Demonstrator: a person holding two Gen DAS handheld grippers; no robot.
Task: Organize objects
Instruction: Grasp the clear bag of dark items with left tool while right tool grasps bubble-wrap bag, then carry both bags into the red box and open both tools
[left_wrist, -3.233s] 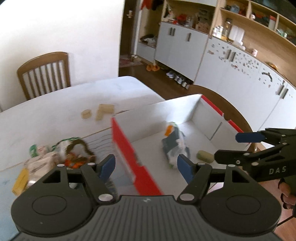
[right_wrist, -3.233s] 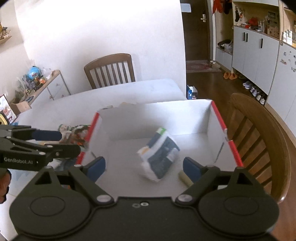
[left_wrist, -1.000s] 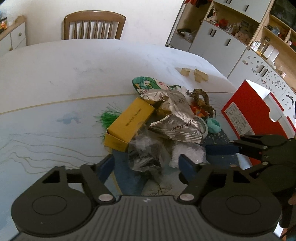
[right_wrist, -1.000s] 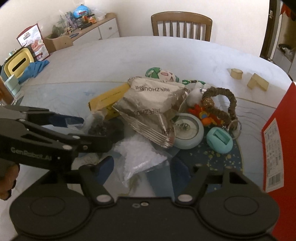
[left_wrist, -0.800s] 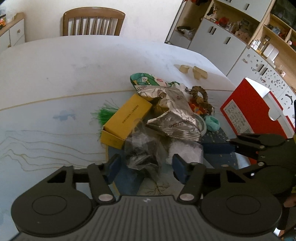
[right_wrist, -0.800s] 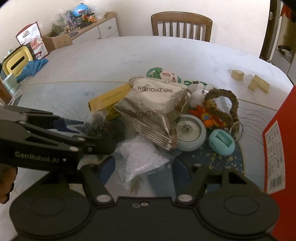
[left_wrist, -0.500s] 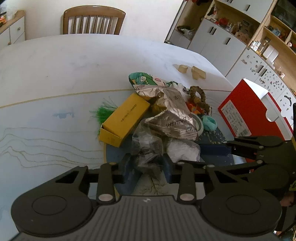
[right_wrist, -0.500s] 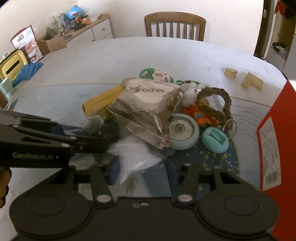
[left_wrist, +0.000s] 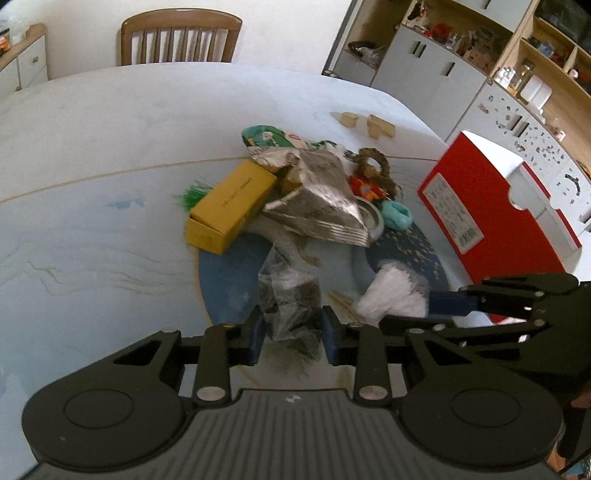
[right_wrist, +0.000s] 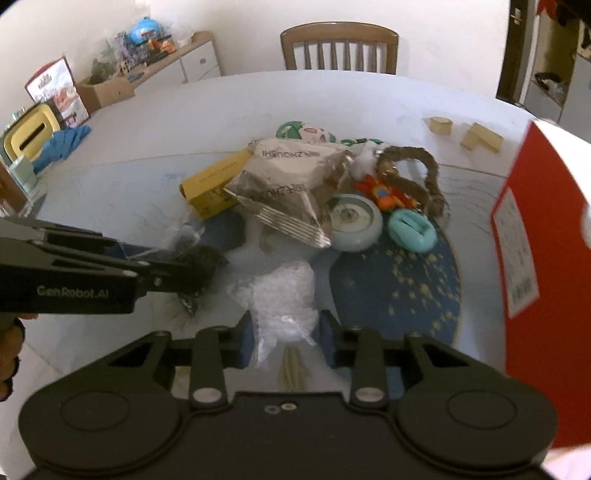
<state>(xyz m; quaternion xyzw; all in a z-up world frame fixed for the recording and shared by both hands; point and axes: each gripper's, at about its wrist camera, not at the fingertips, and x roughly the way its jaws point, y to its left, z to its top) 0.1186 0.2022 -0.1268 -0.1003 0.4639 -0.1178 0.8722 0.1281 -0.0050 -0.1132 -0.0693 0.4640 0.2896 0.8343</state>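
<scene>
The table (left_wrist: 110, 147) carries the whole job, with the red and white box (left_wrist: 491, 206) standing open at its right edge. Left of the box lies the heap: a silver foil bag (left_wrist: 317, 199) over a yellow carton (left_wrist: 229, 203), then a teal clip (right_wrist: 410, 229).

Nearer, each tool has its own small bag. The left gripper (left_wrist: 291, 334) is closed right down on a dark bag in clear wrap (left_wrist: 290, 295). The right gripper (right_wrist: 284, 338) has just been closing, and its pads press the sides of a white crinkled bag (right_wrist: 280, 295).

Both bags look soft and slippery, so lift straight up, keep the two tools apart, carry them right over the box wall, and let go low inside.
</scene>
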